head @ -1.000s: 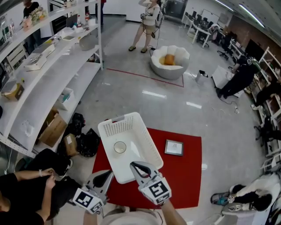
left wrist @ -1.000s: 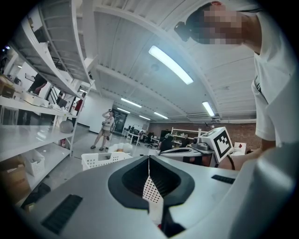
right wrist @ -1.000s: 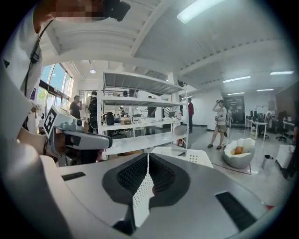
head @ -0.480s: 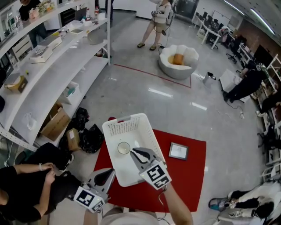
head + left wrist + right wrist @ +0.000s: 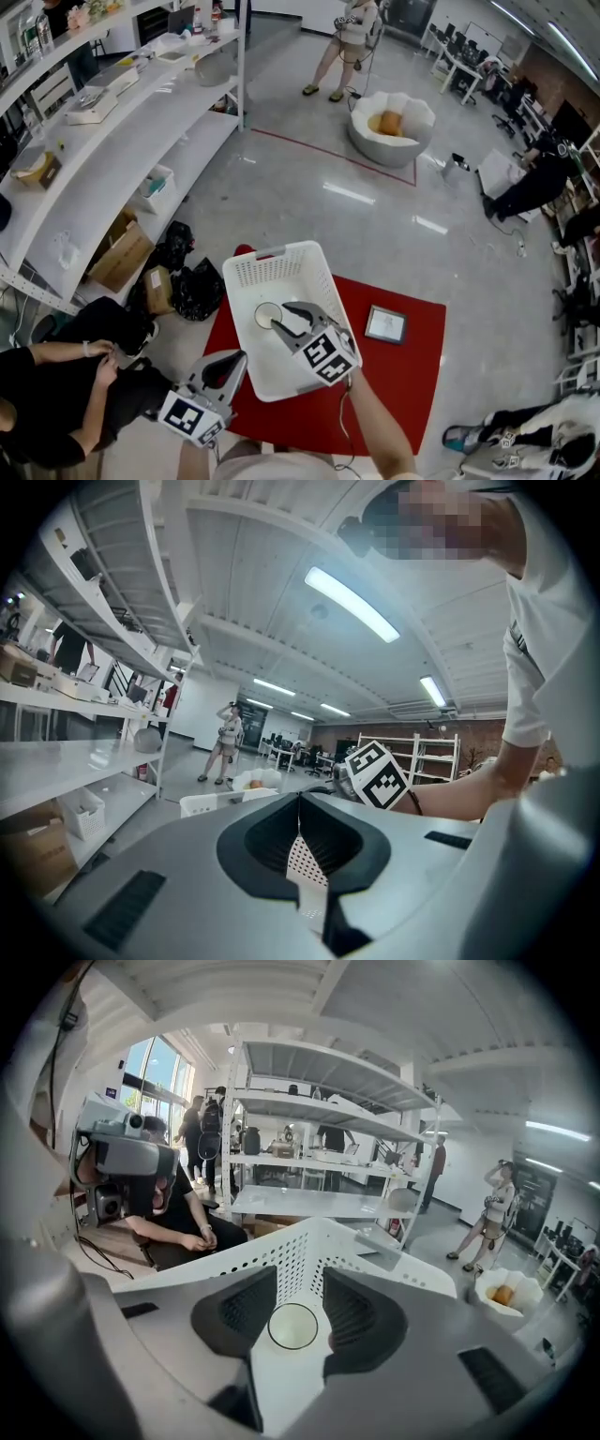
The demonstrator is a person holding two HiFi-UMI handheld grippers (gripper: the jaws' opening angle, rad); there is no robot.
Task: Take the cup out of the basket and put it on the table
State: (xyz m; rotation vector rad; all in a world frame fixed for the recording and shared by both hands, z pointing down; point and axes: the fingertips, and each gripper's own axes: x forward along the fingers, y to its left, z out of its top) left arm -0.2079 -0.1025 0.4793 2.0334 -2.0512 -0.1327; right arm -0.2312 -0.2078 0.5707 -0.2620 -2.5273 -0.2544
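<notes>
Tongs first: your right gripper (image 5: 283,317) is reaching down into the white perforated basket (image 5: 281,255) at the lower centre of the head view, where a second ago it was hanging short of the near rim. Its jaws have just been opening and are now standing part-way apart, framing the cup (image 5: 267,315) between them with no pad pressing on it. Your left gripper (image 5: 234,364) is waiting at the lower left, jaws together and empty, near the basket's near-left corner. Beneath it all, the red table (image 5: 398,375) is filling the bottom of the frame. The basket is sitting on its left half, and the cup is standing mouth up on the basket floor toward the left wall. A small square card (image 5: 385,324) is lying on the red just right of the basket. Judging by the shift, you are passing from approach to grasp: the cup is not yet taken, and bare red below the card is offering room to set it down.
</notes>
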